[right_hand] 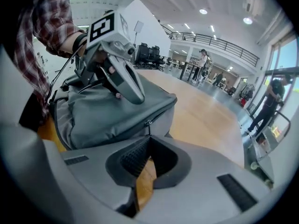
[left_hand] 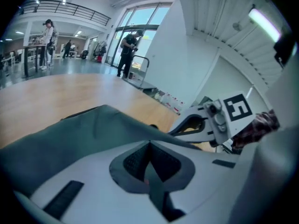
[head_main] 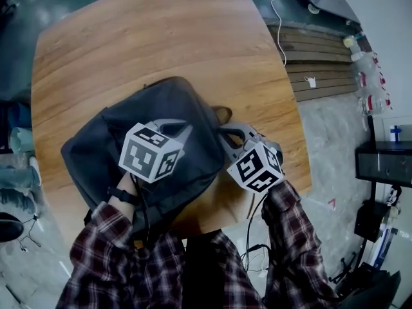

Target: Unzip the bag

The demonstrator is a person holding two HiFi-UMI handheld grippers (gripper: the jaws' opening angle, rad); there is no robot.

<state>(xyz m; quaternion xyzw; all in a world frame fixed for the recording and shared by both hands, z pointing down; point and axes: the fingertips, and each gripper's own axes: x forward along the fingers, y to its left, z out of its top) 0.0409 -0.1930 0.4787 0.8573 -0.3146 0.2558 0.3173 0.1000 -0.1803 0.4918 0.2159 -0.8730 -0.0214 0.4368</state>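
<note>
Item: dark grey bag (head_main: 96,153), soft-sided, lying flat on a wooden table (head_main: 161,37), directly under the left claw and just ahead of the right claw. Left claw (left_hand: 149,143): jaws pressed together at the tips, and the tips sit against the bag's top fabric, which rises as a ridge just beyond them. Whether a fold is caught between them cannot be told. Its marker cube (head_main: 151,152) stands above the bag's middle in the head view. Right claw (right_hand: 148,138): jaws closed, pinching the small tab of the zipper pull (right_hand: 147,123), which hangs straight down into the tips. The wood of the table shows through the gap behind the tips. Zipper track (right_hand: 161,107): a dark seam running from the pull away along the bag's upper edge, up and to the right of the right claw. To the left of the pull the seam lies shut as far as can be seen. Carry handle (head_main: 223,114): a loop at the bag's edge, just beyond the right claw and between the two claws in the head view. The left claw lies to the upper left of the right claw, close by, its tips down on the bag. Plaid sleeves (head_main: 290,224): behind both claws, at the table's near edge.
</note>
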